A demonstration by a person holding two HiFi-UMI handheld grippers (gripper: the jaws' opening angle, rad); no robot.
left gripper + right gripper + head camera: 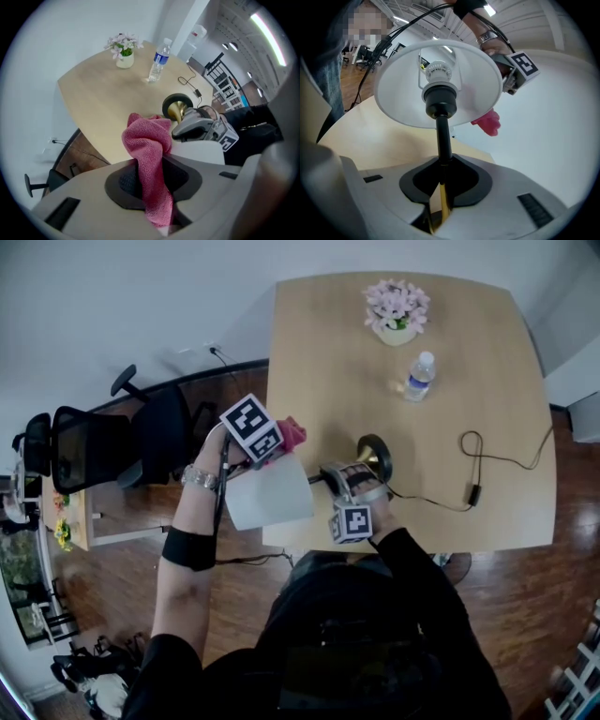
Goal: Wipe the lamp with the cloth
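Left gripper (149, 185), pointing steeply down: jaws clamped on a pink cloth (145, 140), which bunches up beyond the pads and hangs a short tail behind them. In the head view this gripper (277, 444) sits at the near left corner of the table (487, 362), with the cloth (292, 433) at its tip, just above the upper edge of the lamp's white shade (270, 493). Whether cloth and shade touch cannot be made out.

Right gripper (440, 190): jaws closed on the lamp's stem (443, 140), black towards the shade and brass where the pads meet it. Its view looks up the stem into the open shade (464, 93), showing the socket and bulb (437, 70); the cloth (487, 123) peeks out past the shade's lower right rim, with the left gripper (513, 75) beyond it.

Lamp (319, 479): tipped far over, nearly level. The shade projects past the near table edge, and the round base (376, 456) is turned on edge over the tabletop, beside the right gripper (343, 479). Whether the base rests on the wood is unclear. A black cord (473, 474) runs from the base across the table to the right.

Background: a bottle (419, 376) and a flower pot (397, 312) stand well apart from the lamp on the far side of the table; a black chair (103, 446) is on the floor to the left.
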